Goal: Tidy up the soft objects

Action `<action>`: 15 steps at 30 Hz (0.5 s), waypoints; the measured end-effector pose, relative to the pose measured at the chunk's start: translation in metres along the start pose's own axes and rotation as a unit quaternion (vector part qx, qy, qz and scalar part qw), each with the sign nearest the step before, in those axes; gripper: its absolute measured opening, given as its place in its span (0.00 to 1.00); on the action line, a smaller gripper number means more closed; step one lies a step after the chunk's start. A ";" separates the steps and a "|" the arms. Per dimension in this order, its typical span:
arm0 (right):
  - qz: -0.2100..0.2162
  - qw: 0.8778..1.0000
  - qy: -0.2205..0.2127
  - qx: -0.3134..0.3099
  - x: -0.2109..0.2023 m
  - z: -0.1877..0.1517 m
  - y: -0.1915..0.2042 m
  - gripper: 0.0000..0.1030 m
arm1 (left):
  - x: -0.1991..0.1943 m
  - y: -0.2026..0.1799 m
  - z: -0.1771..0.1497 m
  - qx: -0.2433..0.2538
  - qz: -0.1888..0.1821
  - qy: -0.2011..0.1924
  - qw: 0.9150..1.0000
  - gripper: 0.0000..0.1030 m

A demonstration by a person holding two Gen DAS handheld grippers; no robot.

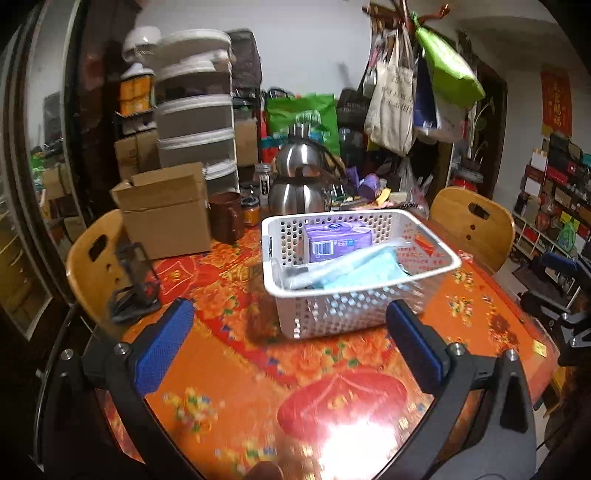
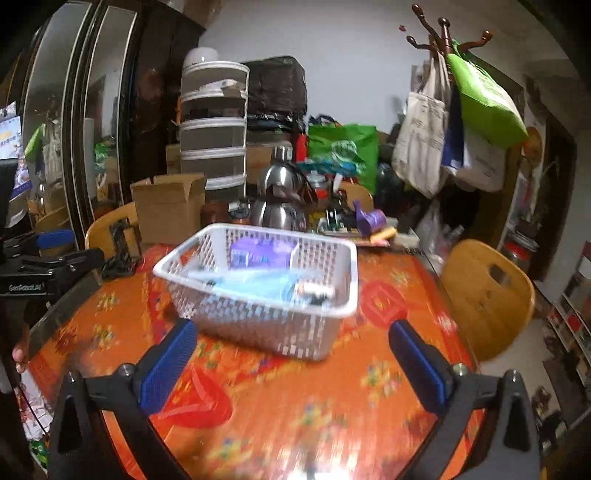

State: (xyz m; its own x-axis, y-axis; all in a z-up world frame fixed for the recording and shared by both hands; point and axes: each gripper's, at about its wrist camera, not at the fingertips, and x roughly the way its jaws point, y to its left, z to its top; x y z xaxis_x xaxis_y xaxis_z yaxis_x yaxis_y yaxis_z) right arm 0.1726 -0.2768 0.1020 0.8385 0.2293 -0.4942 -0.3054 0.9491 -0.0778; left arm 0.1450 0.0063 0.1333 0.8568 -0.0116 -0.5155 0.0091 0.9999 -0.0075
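A white perforated basket (image 1: 424, 269) (image 2: 332, 310) stands on the orange flowered table. Inside it lie a purple soft pack (image 1: 338, 240) (image 2: 258, 253) at the back and a light blue soft pack (image 1: 354, 275) (image 2: 258, 284) in front. My left gripper (image 1: 291, 325) is open, its blue pads wide apart, a short way back from the basket's near wall with nothing between them. My right gripper (image 2: 293, 343) is open too, empty, in front of the basket's near corner. The other gripper shows at the far edge of each view.
Behind the basket stand a cardboard box (image 1: 166, 214), a brown mug (image 1: 227, 218), a steel kettle (image 1: 299, 184) and small clutter. Wooden chairs (image 1: 472, 225) (image 2: 484, 295) flank the table. Bags hang from a coat rack (image 2: 443, 33) at the right.
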 end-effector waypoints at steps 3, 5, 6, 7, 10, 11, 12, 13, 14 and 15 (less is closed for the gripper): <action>0.006 1.000 -0.011 0.007 -0.033 -0.017 0.016 1.00 | -0.046 -0.003 -0.027 -0.007 0.011 -0.013 1.000 1.00; 0.008 0.999 -0.013 0.034 -0.050 -0.028 0.019 1.00 | -0.079 -0.010 -0.047 -0.006 0.010 -0.021 1.000 1.00; 0.008 0.999 -0.014 0.049 -0.056 -0.032 0.019 1.00 | -0.090 -0.014 -0.053 -0.002 0.005 -0.021 1.000 1.00; 0.003 0.997 -0.011 0.073 -0.061 -0.039 0.018 1.00 | -0.103 -0.018 -0.060 -0.001 -0.005 -0.021 1.000 1.00; 0.007 0.994 0.004 0.106 -0.068 -0.055 0.016 1.00 | -0.125 -0.031 -0.070 0.014 -0.020 -0.022 0.999 1.00; 0.005 0.995 0.004 0.100 -0.069 -0.056 0.017 1.00 | -0.129 -0.035 -0.071 0.021 -0.014 -0.026 0.999 1.00; -0.005 0.995 0.003 0.095 -0.070 -0.056 0.018 1.00 | -0.131 -0.038 -0.070 0.025 -0.009 -0.027 0.999 1.00; -0.020 0.996 0.002 0.087 -0.069 -0.054 0.020 1.00 | -0.133 -0.041 -0.070 0.026 -0.005 -0.027 0.999 1.00; -0.031 0.996 0.004 0.083 -0.068 -0.054 0.020 1.00 | -0.133 -0.042 -0.069 0.024 -0.007 -0.026 0.999 1.00; -0.035 0.996 0.006 0.080 -0.066 -0.053 0.020 1.00 | -0.133 -0.042 -0.069 0.017 -0.011 -0.023 1.000 1.00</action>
State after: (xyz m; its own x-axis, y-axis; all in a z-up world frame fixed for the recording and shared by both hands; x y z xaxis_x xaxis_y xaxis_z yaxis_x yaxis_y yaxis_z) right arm 0.0870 -0.2848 0.0876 0.8498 0.1607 -0.5020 -0.1705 0.9850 0.0267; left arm -0.0049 -0.0348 0.1428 0.8789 -0.0346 -0.4758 0.0452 0.9989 0.0108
